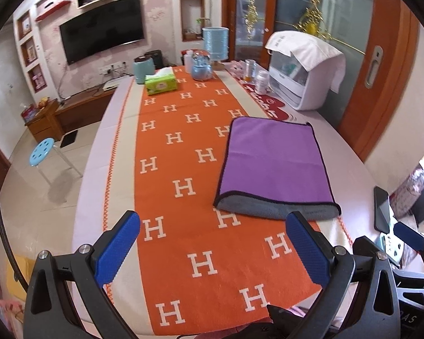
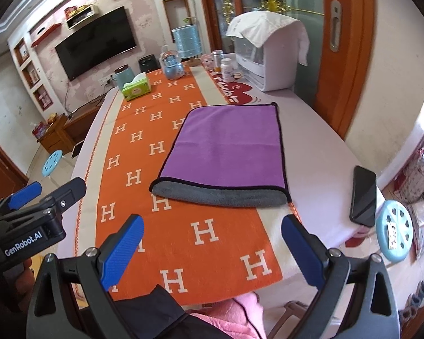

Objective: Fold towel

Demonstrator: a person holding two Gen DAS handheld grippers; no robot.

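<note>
A purple towel [image 1: 274, 158] with a grey underside and black hem lies folded flat on the orange H-patterned runner [image 1: 183, 147]; its grey fold edge faces me. In the right wrist view the towel [image 2: 226, 147] lies ahead, centre. My left gripper [image 1: 212, 243] is open and empty, held above the runner, short of and left of the towel's near edge. My right gripper [image 2: 212, 243] is open and empty, short of the towel's near edge. The left gripper [image 2: 36, 195] also shows at the left of the right wrist view.
A black phone [image 2: 364, 195] lies near the table's right edge. A green tissue pack [image 1: 161, 83], blue kettle [image 1: 202, 69], jars and a white appliance [image 1: 302, 82] stand at the far end. Blue stools [image 2: 395, 230] stand beside the table.
</note>
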